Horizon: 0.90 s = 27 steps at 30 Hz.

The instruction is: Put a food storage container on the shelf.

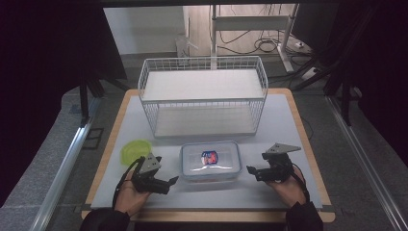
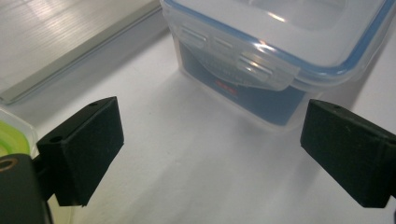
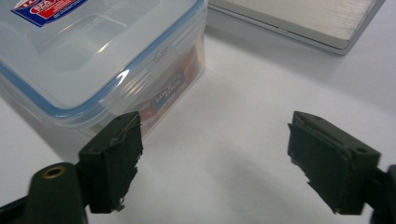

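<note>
A clear plastic box with a blue-sealed lid lies on the white table top near the front, with a red and blue label on the lid. My left gripper rests open just left of the box, jaws pointing at its left end. In the left gripper view the box and its side clip lie a short way ahead of the open jaws. My right gripper is open just right of the box. In the right gripper view the box's corner sits beside the left jaw, nothing between the jaws.
A white wire basket rack with two shelves stands behind the box at mid-table. A round green lid or dish lies left of the box, beside my left hand. The rack's base board edges the right gripper view.
</note>
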Tool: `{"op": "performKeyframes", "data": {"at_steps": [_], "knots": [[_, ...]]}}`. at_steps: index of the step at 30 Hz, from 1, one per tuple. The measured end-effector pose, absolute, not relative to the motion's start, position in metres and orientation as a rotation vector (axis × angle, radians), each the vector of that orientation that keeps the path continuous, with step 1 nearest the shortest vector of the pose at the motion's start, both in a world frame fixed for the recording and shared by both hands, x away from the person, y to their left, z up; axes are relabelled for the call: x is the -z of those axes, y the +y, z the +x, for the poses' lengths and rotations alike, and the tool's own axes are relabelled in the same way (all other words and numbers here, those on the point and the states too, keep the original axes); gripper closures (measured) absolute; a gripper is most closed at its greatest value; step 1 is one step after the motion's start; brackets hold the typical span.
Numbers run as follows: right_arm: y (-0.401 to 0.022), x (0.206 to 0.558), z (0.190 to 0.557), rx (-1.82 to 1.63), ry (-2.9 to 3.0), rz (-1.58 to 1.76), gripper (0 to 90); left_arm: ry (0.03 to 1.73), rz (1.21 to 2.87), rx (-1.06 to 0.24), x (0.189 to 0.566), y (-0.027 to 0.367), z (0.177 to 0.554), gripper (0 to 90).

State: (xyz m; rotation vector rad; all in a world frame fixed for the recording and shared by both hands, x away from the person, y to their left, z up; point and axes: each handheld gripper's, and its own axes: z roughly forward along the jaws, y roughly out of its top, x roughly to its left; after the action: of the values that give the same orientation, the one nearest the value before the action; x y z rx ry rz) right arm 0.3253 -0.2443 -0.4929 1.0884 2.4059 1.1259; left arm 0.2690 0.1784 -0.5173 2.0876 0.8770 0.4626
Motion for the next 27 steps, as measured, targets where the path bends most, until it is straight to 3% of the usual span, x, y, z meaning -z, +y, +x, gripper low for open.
{"op": "performKeyframes", "data": {"at_steps": [27], "knots": [[-0.23, 0.467, 0.335, -1.191, 2.415, 1.072, 6.7, 0.933, 2.072, -0.255, 0.493, 0.174, 0.292, 2.3]]}}
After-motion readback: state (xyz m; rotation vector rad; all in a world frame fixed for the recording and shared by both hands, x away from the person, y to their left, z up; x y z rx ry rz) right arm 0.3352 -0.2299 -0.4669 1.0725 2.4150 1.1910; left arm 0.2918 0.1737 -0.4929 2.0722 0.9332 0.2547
